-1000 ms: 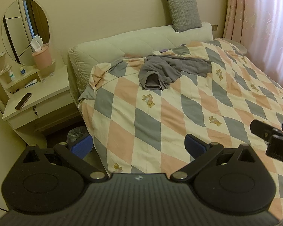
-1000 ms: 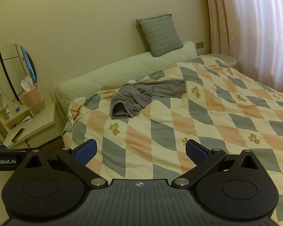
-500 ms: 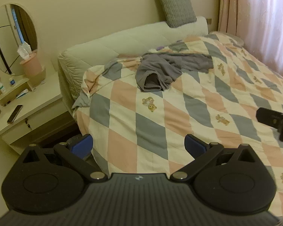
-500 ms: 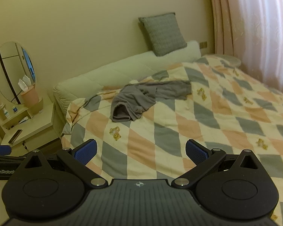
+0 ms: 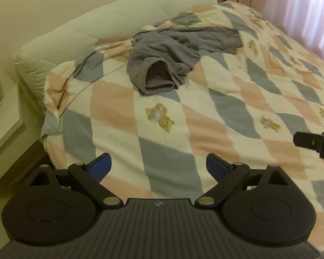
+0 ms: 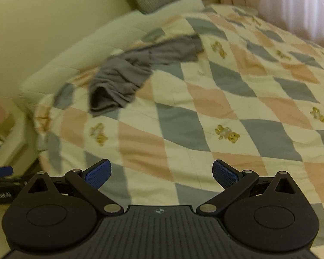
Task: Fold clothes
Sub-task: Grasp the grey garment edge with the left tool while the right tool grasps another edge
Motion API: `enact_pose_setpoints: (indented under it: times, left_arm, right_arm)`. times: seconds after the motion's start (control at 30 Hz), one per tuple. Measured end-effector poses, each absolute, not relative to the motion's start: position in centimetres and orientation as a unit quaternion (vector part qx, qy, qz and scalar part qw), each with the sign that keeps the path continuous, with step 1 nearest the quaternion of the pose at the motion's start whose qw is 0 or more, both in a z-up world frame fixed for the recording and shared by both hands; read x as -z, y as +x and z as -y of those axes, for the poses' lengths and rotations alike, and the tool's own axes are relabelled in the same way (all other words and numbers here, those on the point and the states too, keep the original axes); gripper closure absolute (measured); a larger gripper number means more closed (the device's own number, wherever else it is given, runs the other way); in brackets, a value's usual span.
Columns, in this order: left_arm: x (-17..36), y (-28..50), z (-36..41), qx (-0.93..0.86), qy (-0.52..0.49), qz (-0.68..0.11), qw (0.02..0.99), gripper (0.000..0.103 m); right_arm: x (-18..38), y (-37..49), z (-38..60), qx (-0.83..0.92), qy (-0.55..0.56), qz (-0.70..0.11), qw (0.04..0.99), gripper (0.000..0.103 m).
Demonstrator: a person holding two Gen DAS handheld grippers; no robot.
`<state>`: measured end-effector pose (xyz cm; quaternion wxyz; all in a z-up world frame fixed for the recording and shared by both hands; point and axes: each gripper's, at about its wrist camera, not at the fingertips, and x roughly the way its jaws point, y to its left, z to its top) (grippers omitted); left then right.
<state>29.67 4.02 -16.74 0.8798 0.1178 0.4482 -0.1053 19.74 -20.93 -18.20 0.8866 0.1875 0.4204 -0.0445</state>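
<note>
Garment: grey garment (image 5: 172, 49) lies crumpled on the bed (image 5: 237, 108), well ahead of both grippers.
Grippers: left gripper (image 5: 158, 166) and right gripper (image 6: 161, 173) are spread, nothing held.
Approach: hem corners should be sought, cloth flattened first.

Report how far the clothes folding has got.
Done: nothing yet. The grey garment lies crumpled in a heap on the checked quilt, near the headboard. In hand: nothing; the left gripper and right gripper are both open and empty, over the near part of the bed, apart from the garment. Left: reach it, spread it flat, then make every fold.
</note>
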Motion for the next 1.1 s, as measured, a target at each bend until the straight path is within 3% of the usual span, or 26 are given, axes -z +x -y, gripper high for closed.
enact_pose_setpoints:
  times: [0.07,0.1,0.23,0.3,0.37,0.43,0.53,0.73,0.8,0.83,0.9,0.93,1.0,1.03,1.1]
  left_arm:
    - [18.0,32.9,-4.2,0.108,0.119,-0.447,0.88,0.03]
    - [18.7,34.5,-4.3,0.108,0.12,-0.446,0.88,0.032]
    - [21.8,40.5,-4.4,0.126,0.106,-0.457,0.874,0.066]
    - [23.3,42.9,-4.4,0.129,0.091,-0.459,0.874,0.067]
    - [24.7,45.1,-4.5,0.126,0.073,-0.462,0.875,0.067]
    - [25.8,47.0,-4.6,0.124,0.053,-0.461,0.877,0.064]
    - [27.1,49.4,-4.7,0.115,0.032,-0.461,0.879,0.048]
    - [29.3,52.7,-5.4,0.098,-0.012,-0.467,0.879,0.046]
    - [30.0,53.6,-5.7,0.089,-0.028,-0.466,0.88,0.049]
    - [30.2,53.9,-5.8,0.086,-0.035,-0.466,0.88,0.055]
    - [30.5,54.3,-5.7,0.087,-0.034,-0.465,0.881,0.073]
    - [30.6,54.4,-5.6,0.097,-0.035,-0.462,0.881,0.088]
    - [30.3,54.0,-5.4,0.108,-0.03,-0.46,0.881,0.095]
    - [29.9,53.5,-5.1,0.108,-0.018,-0.453,0.885,0.098]
    - [28.8,52.2,-4.4,0.12,0.009,-0.44,0.89,0.099]
  right_arm:
    - [19.7,22.8,20.6,0.049,0.183,-0.428,0.884,0.001]
    - [20.4,24.3,20.3,0.045,0.178,-0.429,0.885,0.003]
    - [22.9,30.5,18.1,0.012,0.108,-0.413,0.904,0.024]
    - [24.3,33.8,16.3,-0.008,0.049,-0.395,0.917,0.031]
    - [25.6,36.9,15.0,-0.033,0.011,-0.377,0.926,0.046]
    - [26.7,39.6,14.2,-0.059,-0.014,-0.364,0.93,0.055]
    - [28.4,43.5,12.6,-0.092,-0.055,-0.344,0.933,0.056]
    - [30.7,48.5,10.5,-0.129,-0.105,-0.316,0.934,0.056]
    - [31.5,49.9,10.2,-0.135,-0.109,-0.314,0.933,0.056]
    - [32.0,50.6,10.1,-0.137,-0.111,-0.313,0.933,0.056]
    - [32.6,51.8,9.9,-0.139,-0.117,-0.316,0.931,0.056]
    - [32.8,52.4,10.0,-0.14,-0.115,-0.319,0.93,0.058]
    - [32.8,53.2,10.4,-0.143,-0.103,-0.332,0.927,0.092]
    - [32.6,53.4,10.7,-0.14,-0.093,-0.343,0.924,0.099]
    - [31.4,52.7,11.8,-0.125,-0.071,-0.343,0.928,0.099]
